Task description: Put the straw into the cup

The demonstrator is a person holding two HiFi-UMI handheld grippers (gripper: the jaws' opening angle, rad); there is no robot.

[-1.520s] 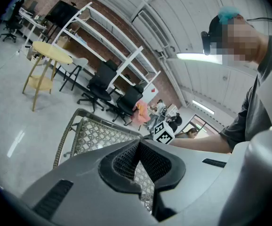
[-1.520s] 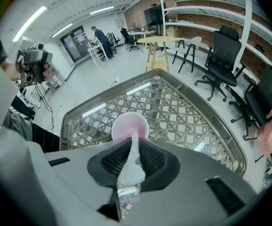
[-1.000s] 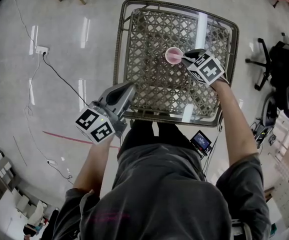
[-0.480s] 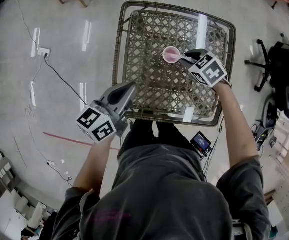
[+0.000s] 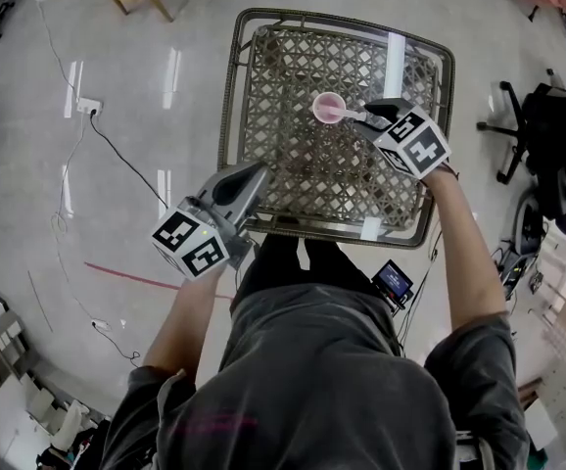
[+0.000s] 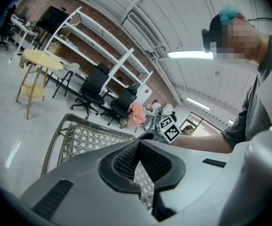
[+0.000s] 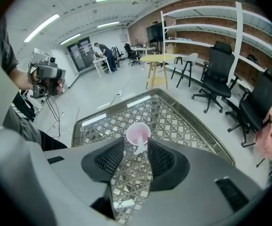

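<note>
Wicker table [image 5: 226, 116], pink cup [image 5: 328, 108] on top.
Right gripper [image 5: 368, 116] pinches straw [image 5: 348, 116] at cup mouth, release apparently remaining; left gripper [image 5: 253, 173] closed, empty.

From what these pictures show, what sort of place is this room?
Probably a lab or workshop with office furniture: tall white metal shelving stands against a red brick wall, black swivel office chairs sit around, and a black cable runs across the glossy pale floor.

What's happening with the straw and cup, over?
Left gripper shut, empty. Right gripper shut on thin white straw, tip at mouth of small pink cup. Nothing in the way.
</note>
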